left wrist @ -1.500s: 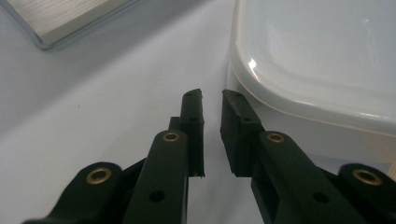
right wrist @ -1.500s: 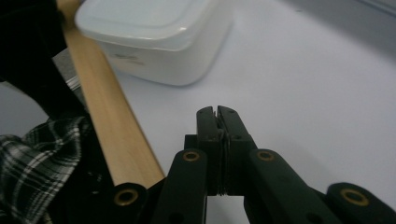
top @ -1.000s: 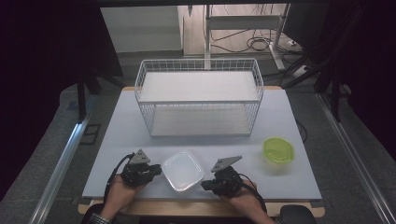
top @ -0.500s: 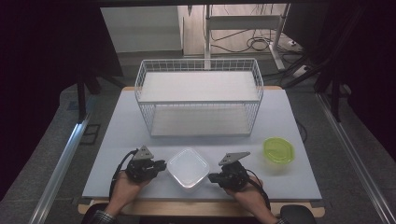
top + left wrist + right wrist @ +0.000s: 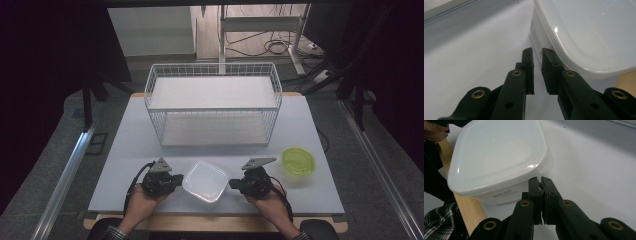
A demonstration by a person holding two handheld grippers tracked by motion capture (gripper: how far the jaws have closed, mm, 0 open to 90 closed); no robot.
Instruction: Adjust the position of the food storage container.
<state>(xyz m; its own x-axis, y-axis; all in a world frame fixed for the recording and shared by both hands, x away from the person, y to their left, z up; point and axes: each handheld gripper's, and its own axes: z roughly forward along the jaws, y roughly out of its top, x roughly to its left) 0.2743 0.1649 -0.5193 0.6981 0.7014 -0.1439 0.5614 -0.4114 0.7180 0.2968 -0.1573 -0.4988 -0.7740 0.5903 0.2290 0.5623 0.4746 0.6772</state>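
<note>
Grippers flank the lidded white container (image 5: 204, 181) at the table's (image 5: 125, 145) near edge: the left gripper (image 5: 175, 182) and the right gripper (image 5: 234, 185) each point at a side wall with jaws nearly shut and nothing between them. To shift the box well, both tips should probably press low on opposite walls, evenly, so it slides without turning or tipping. Farther off stand the green lidded bowl (image 5: 298, 161) and, beyond it, the wire rack (image 5: 212, 107).

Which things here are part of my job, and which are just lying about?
In the job: white lidded container, left claw, right claw, both shut beside it.
Lying about: wire basket, green lidded container.
</note>
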